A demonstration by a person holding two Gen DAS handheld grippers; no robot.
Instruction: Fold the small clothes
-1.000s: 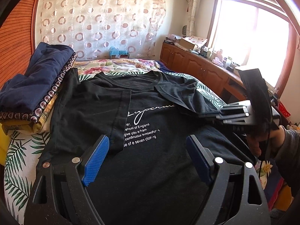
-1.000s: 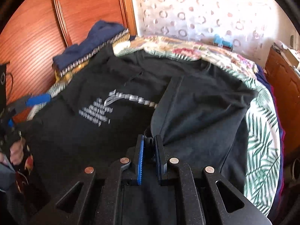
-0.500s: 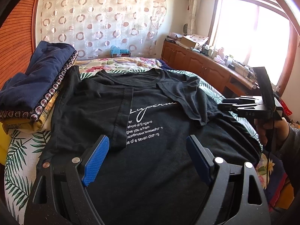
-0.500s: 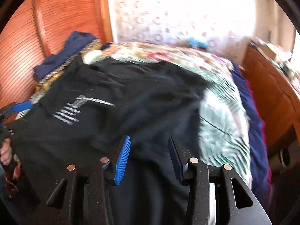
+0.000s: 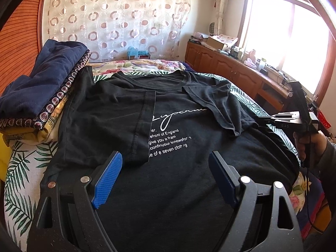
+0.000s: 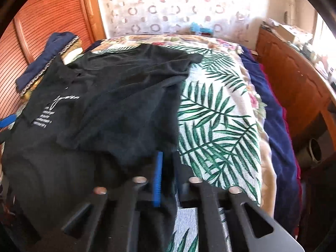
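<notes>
While the black T-shirt point(image 5: 168, 147) lies flat along the bed point(image 6: 220, 115), collar away, the right gripper point(image 6: 167, 168) seemingly pinches its right side edge; the left gripper point(image 5: 163, 178) hovers spread over the hem.

t-shirt point(image 5: 178, 168): matt black cloth | fingers point(image 5: 108, 178): ribbed blue pads | cabinet point(image 5: 226, 67): glossy wood

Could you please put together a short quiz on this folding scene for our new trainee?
1. True or false: both sleeves of the black T-shirt are folded in over its front.
2. The left gripper is: A) open above the shirt; B) shut on a sleeve; C) out of view.
3. What lies on the bed to the left of the shirt?

Key: 1 true. 2 A. 3 a stack of folded clothes, navy on top.
</notes>
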